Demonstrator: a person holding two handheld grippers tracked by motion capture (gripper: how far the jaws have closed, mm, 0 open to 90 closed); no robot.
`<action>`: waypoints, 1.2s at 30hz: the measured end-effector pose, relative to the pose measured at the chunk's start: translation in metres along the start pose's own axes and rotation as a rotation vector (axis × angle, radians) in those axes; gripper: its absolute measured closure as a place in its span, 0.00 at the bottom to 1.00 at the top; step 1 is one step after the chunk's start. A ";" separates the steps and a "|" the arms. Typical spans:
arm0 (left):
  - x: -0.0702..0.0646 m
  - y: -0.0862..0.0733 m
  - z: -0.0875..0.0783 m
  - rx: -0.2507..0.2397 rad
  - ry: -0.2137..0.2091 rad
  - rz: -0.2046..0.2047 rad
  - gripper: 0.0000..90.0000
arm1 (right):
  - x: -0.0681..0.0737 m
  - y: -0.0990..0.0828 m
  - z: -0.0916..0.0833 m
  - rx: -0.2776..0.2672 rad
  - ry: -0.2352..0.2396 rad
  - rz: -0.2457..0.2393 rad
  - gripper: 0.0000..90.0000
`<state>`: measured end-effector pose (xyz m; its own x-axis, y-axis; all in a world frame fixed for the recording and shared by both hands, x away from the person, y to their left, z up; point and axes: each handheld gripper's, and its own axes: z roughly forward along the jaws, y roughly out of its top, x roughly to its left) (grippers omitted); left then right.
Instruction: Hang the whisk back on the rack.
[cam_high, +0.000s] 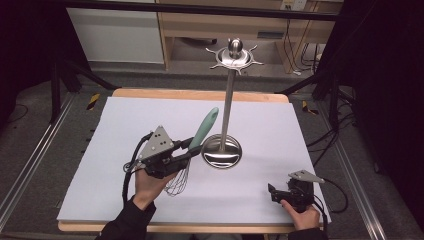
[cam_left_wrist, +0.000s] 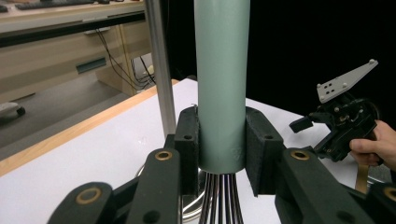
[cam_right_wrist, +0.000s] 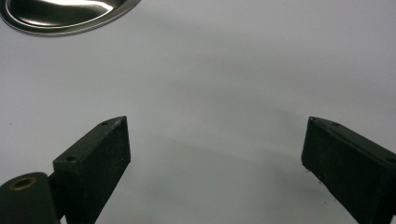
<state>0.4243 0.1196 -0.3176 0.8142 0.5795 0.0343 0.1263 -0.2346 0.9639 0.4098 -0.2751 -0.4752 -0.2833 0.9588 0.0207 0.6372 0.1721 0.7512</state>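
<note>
Clearly lifted off the white table (cam_high: 280, 135): whisk (cam_high: 205, 129), green handle up, wires down, clamped by left gripper (cam_left_wrist: 220, 140) low on the handle (probably for hanging), just beside the steel utensil stand (cam_high: 229, 100). Right gripper (cam_right_wrist: 215, 149) parked wide open, holding nothing.

Left hand-held gripper (cam_high: 186, 145): black body, grey three-cornered plate with small holes on top, black cable looped behind. Brass-coloured pivot pins on black links; square black pads (cam_left_wrist: 187, 140). Right hand-held gripper (cam_high: 272, 191): same build. Dark sleeves (cam_high: 127, 222) at both wrists.
</note>
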 end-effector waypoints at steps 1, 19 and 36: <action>-0.001 0.001 0.001 -0.004 -0.003 0.001 0.77 | 0.000 0.000 0.000 0.000 0.001 0.001 0.09; -0.011 0.030 0.020 -0.039 -0.056 0.035 0.76 | -0.002 0.000 0.000 -0.004 0.005 0.008 0.09; -0.009 0.047 0.037 -0.076 -0.105 0.026 0.77 | -0.001 0.000 0.001 -0.004 0.008 0.001 0.09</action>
<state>0.4440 0.0748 -0.2821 0.8721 0.4881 0.0351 0.0650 -0.1865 0.9803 0.4104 -0.2757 -0.4756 -0.2887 0.9571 0.0266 0.6345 0.1704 0.7539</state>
